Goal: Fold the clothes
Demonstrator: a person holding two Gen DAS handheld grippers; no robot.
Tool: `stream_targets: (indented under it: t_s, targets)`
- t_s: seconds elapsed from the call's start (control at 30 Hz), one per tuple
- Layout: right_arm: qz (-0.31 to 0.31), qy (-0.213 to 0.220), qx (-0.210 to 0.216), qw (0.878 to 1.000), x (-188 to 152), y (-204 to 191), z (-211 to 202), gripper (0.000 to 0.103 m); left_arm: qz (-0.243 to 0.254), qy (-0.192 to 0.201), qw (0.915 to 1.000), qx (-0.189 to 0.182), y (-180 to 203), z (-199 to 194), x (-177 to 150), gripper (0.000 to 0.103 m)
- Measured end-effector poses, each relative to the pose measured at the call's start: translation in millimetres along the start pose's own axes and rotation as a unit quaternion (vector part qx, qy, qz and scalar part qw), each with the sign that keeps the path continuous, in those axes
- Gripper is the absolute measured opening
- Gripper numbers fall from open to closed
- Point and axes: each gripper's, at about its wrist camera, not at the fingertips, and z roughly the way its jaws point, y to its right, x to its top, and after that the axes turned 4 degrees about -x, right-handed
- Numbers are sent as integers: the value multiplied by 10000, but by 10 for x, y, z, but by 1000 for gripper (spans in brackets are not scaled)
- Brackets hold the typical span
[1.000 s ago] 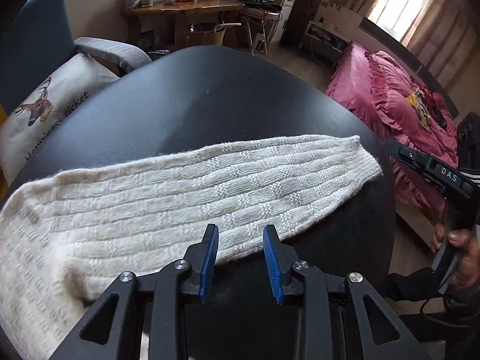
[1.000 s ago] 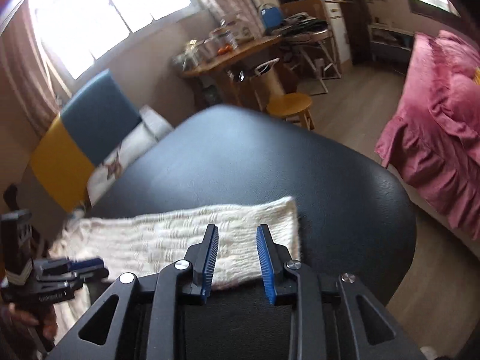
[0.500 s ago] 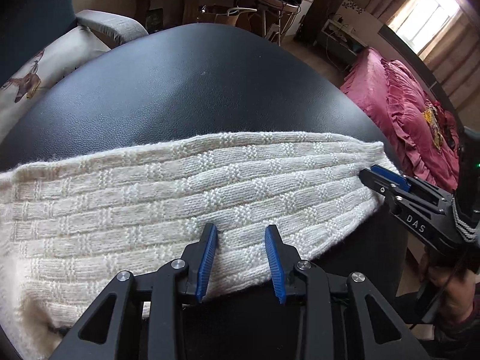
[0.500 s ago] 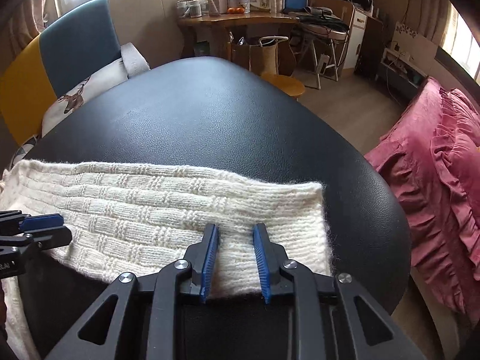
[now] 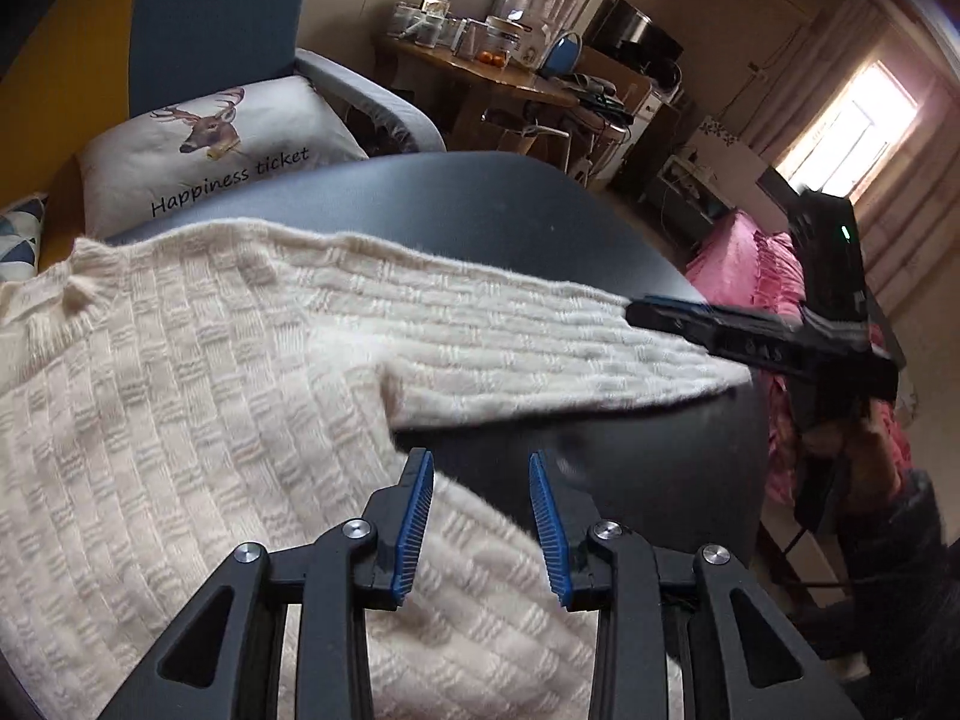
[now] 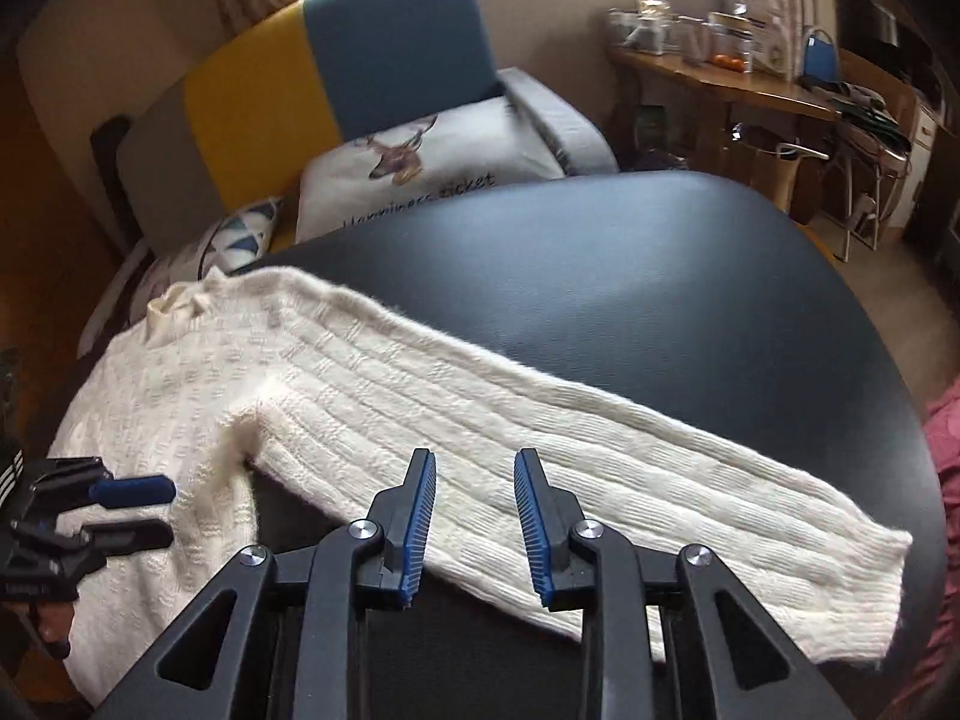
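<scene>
A: On the black table [image 6: 690, 276], a cream knitted sweater [image 6: 198, 396] lies flat, body toward the sofa end, one sleeve [image 6: 600, 468] stretched out long toward the table's right edge.

B: And the tools? The left gripper [image 5: 480, 516] hangs over the hem near the armpit, jaws parted wide, nothing between them.

A: Same story with the right gripper [image 6: 474, 510]. It hovers above the middle of the sleeve, blue pads apart, holding no cloth.

B: So the fold isn't made yet, by my reading. What could spoil it?

A: That cuff sits right at the table's rim. Pull the sleeve carelessly and the end may slide off the edge, dragging the knit with it.

B: Loose, fuzzy wool too. A pinch that catches only the top layer would likely stretch the stitches instead of lifting the sleeve cleanly.

A: And a one-sided lift could twist the sleeve, leaving a crooked fold across the body.

B: Any writing about?

A: The cushion [image 5: 222, 144] behind the table shows a deer's head and the words "Happiness ticket".

B: There's lettering on the side of the right tool too, but I can't make it out.
</scene>
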Motion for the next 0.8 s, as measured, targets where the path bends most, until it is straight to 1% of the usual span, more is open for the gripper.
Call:
stream_targets:
  t_s: [0.1, 0.17, 0.2, 0.23, 0.3, 0.33, 0.4, 0.43, 0.47, 0.5, 0.53, 0.57, 0.6, 0.63, 0.67, 0.73, 0.77, 0.8]
  targets:
    - [-164, -558, -238, 9980, 77, -118, 380, 28, 94, -273, 9995, -118, 80, 246, -168, 34]
    - [-212, -717, -549, 9957, 74, -84, 574, 27, 21, -603, 9978, -291, 83, 438, -274, 34]
    - [-194, -736, -645, 9950, 84, -57, 634, 26, 10, -655, 9969, -425, 94, 505, -337, 34]
    - [-102, -698, -662, 9953, 112, -12, 644, 25, 53, -611, 9968, -504, 115, 522, -383, 34]
    - [11, -670, -744, 9950, 146, 45, 662, 25, 141, -521, 9971, -544, 153, 514, -431, 34]
    - [45, -647, -790, 9948, 159, 65, 669, 25, 104, -493, 9968, -614, 151, 504, -442, 34]
    - [102, -680, -815, 9943, 184, 86, 661, 25, -160, -472, 9950, -865, 97, 470, -431, 34]
    - [128, -712, -813, 9941, 196, 92, 652, 25, -204, -468, 9949, -871, 84, 464, -436, 34]
    - [191, -731, -725, 9945, 212, 91, 633, 25, -181, -495, 9956, -769, 88, 475, -447, 34]
    - [304, -729, -514, 9955, 232, 79, 601, 29, -96, -535, 9963, -662, 113, 491, -455, 33]
    - [369, -713, -214, 9965, 260, 43, 566, 30, 94, -599, 9968, -520, 178, 515, -458, 34]
    - [361, -678, 214, 9968, 298, -27, 528, 30, 312, -681, 9966, -343, 259, 543, -458, 34]
    - [353, -641, 642, 9953, 336, -98, 490, 30, 506, -766, 9956, -183, 340, 576, -455, 38]
    - [214, -570, 919, 9939, 369, -198, 446, 30, 676, -847, 9941, -47, 416, 612, -451, 40]
    - [-127, -482, 936, 9944, 386, -348, 404, 30, 806, -910, 9925, 84, 483, 642, -455, 44]
    - [-672, -561, 765, 9932, 369, -579, 440, 30, 947, -900, 9908, 349, 574, 665, -490, 44]
    - [-906, -634, 662, 9917, 355, -676, 478, 30, 1011, -841, 9900, 505, 600, 664, -512, 34]
    - [-1112, -718, 507, 9899, 345, -745, 546, 30, 1036, -731, 9899, 636, 591, 647, -536, 15]
